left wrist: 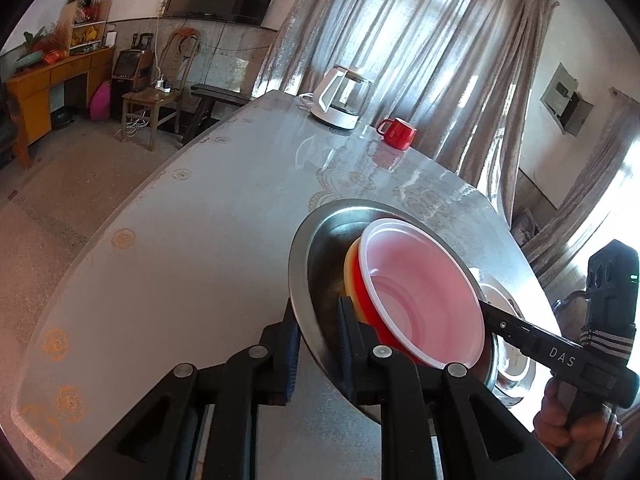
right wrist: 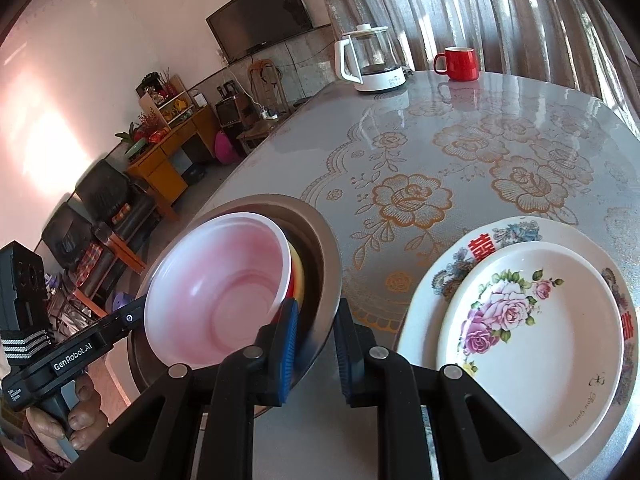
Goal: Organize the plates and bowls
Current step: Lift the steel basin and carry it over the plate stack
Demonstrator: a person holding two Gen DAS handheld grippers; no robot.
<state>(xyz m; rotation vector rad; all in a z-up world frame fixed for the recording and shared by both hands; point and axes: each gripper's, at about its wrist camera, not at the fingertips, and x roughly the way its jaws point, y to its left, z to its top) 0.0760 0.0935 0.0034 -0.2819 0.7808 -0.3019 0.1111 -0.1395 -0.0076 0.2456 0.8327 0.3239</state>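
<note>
Nearest, the rim of a metal basin point(left wrist: 304, 264) is clamped between the pads of the left gripper point(left wrist: 318, 344) on one side and the right gripper point(right wrist: 316, 344) on the opposite side; the basin is held tilted above the table point(right wrist: 460, 152); a red bowl point(left wrist: 420, 292) is nested inside it over a yellow one; just beside lie two stacked flowered plates point(right wrist: 532, 328); farther off stand a kettle point(right wrist: 372, 64) and a red mug point(right wrist: 460, 63).
</note>
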